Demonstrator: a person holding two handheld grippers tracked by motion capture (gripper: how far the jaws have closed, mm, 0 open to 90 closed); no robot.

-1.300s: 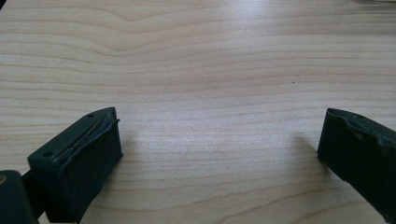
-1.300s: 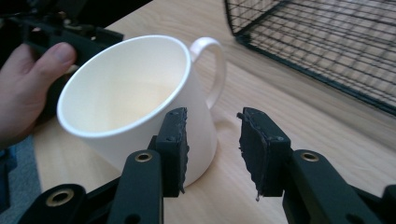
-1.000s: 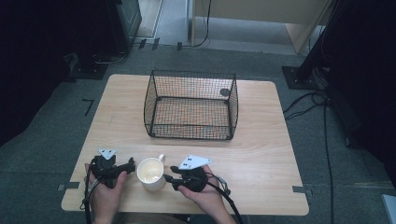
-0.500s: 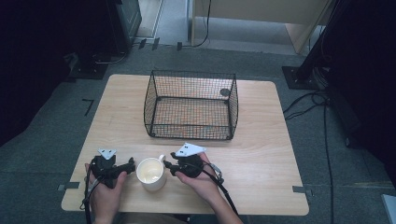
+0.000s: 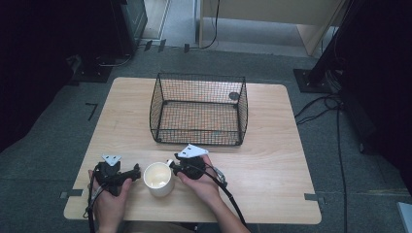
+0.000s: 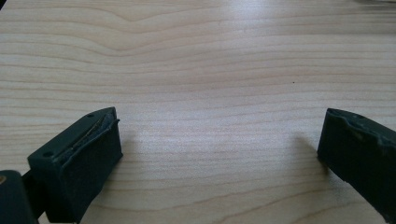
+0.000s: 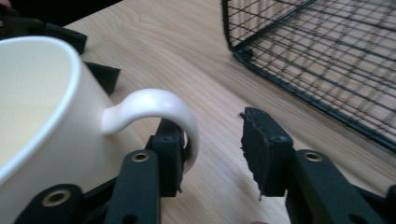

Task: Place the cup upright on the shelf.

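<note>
The wooden counter (image 5: pixel 272 160) carries, toward its far half, a black wire basket (image 5: pixel 199 109) standing upright, with a small dark round thing (image 5: pixel 233 96) at its back right corner; what that is cannot be told. Near the front edge stands a white cup (image 5: pixel 158 178), upright, mouth up, well apart from the basket. The right tool (image 5: pixel 171 164) sits just to the cup's right, and its jaws have just been closing. In the right gripper view the cup's handle (image 7: pixel 159 109) arches between them: one jaw lies under the loop against it, while the other stands off to the side with a gap, so nothing is pinched. The left tool (image 5: pixel 137 171) rests just left of the cup, its jaws spread wide over bare wood.
</note>
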